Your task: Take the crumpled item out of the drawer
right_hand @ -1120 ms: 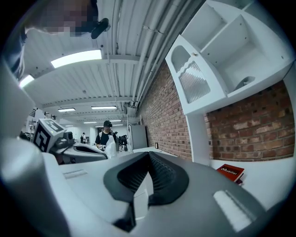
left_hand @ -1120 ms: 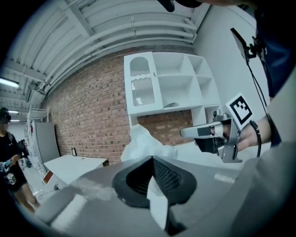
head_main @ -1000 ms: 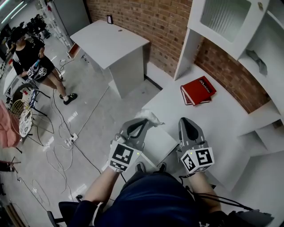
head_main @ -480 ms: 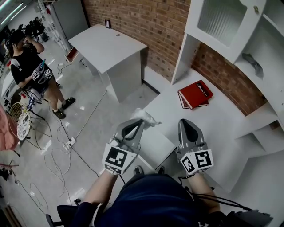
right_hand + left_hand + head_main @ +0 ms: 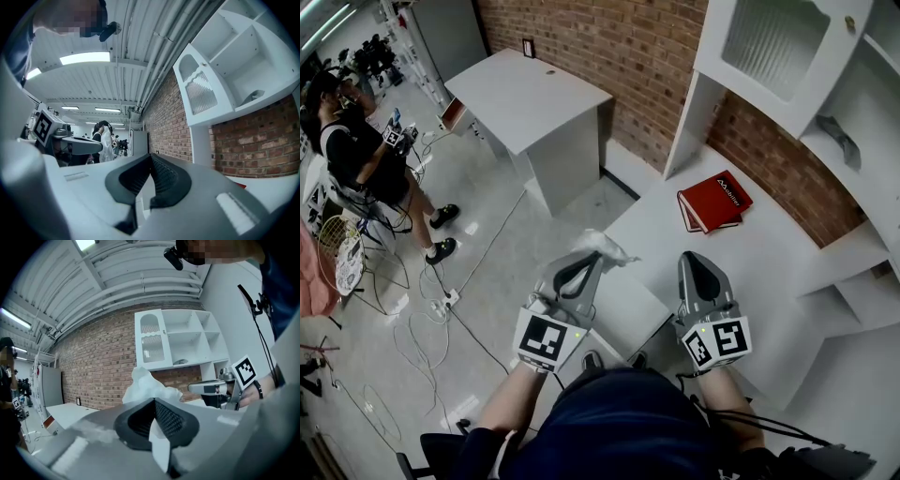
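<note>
The crumpled item [image 5: 605,246] is a white wad of paper or tissue. My left gripper [image 5: 596,255] is shut on it and holds it up in the air, left of the white desk [image 5: 750,244]. In the left gripper view the wad [image 5: 145,386] bulges out above the closed tips [image 5: 154,401], and a strip of it hangs down between the pads. My right gripper [image 5: 693,259] is level with it to the right, shut and empty [image 5: 150,157]. Below and between the two grippers sits the pulled-out white drawer [image 5: 630,302]; its inside is hidden.
A red book [image 5: 714,200] lies on the desk by the brick wall [image 5: 628,56]. White shelves with a cabinet door [image 5: 787,47] hang above. A separate white table [image 5: 530,94] stands at the back left. A person [image 5: 361,159] stands at far left among floor cables [image 5: 431,319].
Both grippers have held nearly still, the left still gripping the wad. The person at far left has shifted position and raised a gripper.
</note>
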